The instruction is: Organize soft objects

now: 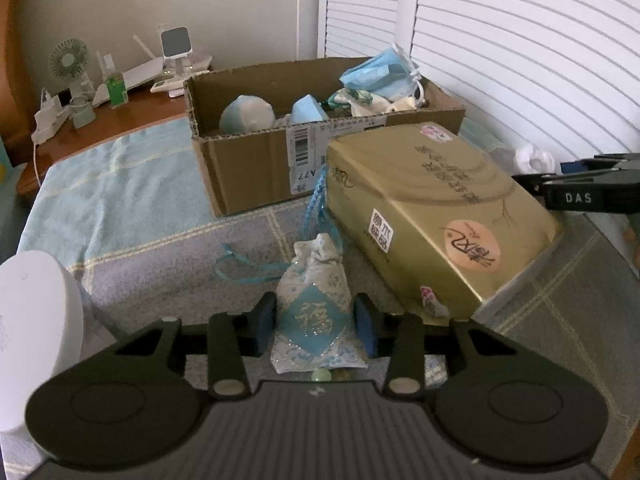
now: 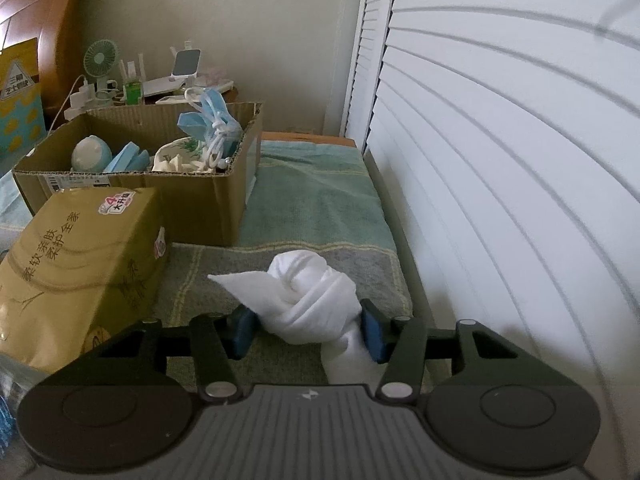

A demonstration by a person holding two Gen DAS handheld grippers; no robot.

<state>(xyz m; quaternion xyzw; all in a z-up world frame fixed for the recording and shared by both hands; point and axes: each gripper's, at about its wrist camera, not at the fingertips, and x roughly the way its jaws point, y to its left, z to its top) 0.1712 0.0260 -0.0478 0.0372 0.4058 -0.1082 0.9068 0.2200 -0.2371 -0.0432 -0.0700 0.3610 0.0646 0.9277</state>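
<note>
My left gripper (image 1: 316,326) is shut on a small white-and-blue fabric sachet (image 1: 316,304) with a blue cord, resting on the plaid cloth. My right gripper (image 2: 306,332) is shut on a knotted white sock (image 2: 312,300) near the shuttered door. An open cardboard box (image 1: 248,168) stands behind, holding blue face masks (image 1: 380,74), a round blue-white soft item (image 1: 246,114) and other fabric pieces. The box also shows in the right wrist view (image 2: 192,196). The right gripper's body (image 1: 580,192) shows at the right edge of the left wrist view.
A gold tissue pack (image 1: 436,208) lies between box and grippers; it also shows in the right wrist view (image 2: 76,264). A white round object (image 1: 32,320) sits at left. A wooden nightstand (image 1: 132,112) carries a small fan, chargers and bottles. White louvered doors (image 2: 500,160) bound the right side.
</note>
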